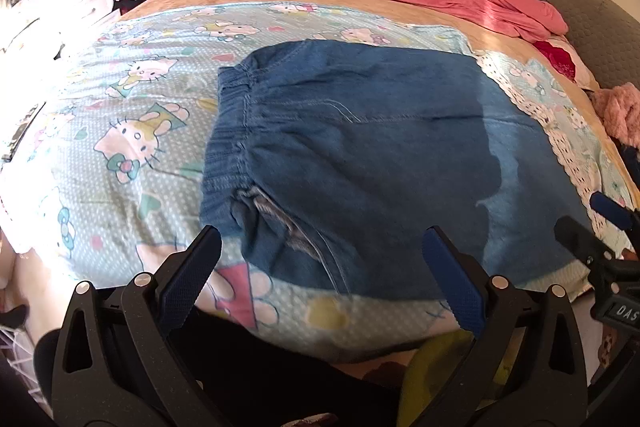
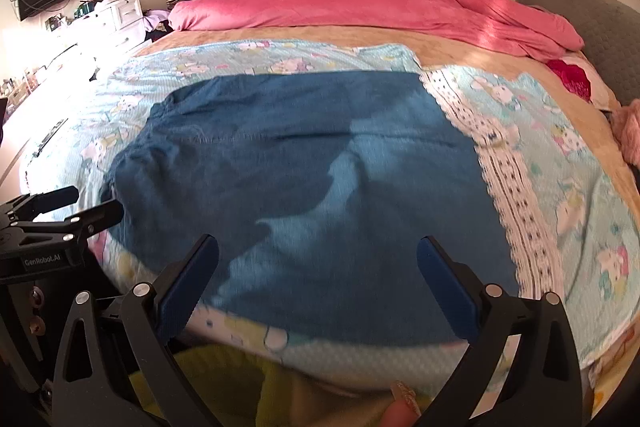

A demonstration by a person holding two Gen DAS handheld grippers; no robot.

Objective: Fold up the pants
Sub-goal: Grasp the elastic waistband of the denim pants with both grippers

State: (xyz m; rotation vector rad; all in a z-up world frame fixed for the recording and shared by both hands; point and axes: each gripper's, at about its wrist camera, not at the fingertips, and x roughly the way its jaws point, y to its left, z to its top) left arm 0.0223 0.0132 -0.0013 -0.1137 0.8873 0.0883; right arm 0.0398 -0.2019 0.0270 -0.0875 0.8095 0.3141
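Both our hand-held grippers, left [image 1: 322,239] and right [image 2: 318,247], gape wide, holding nothing; just ahead, folded blue denim pants [image 1: 360,147] lie flat on the cartoon-print bedsheet [image 1: 120,131].

Near hem of the denim pants [image 2: 304,163] is soft with motion blur in the right wrist view; stitching there cannot be read. Left wrist view: the pants' near edge passes behind the right finger of the left gripper [image 1: 322,239]. The right gripper [image 1: 592,215] is cut off by the right edge of that frame, its label only partly legible. Cartoon-print blanket [image 1: 120,131] washes out to white glare at far left. Dresser [image 2: 120,15] clutter is too small to identify. Pink fuzzy item [image 1: 618,115] is cropped by the frame edge.
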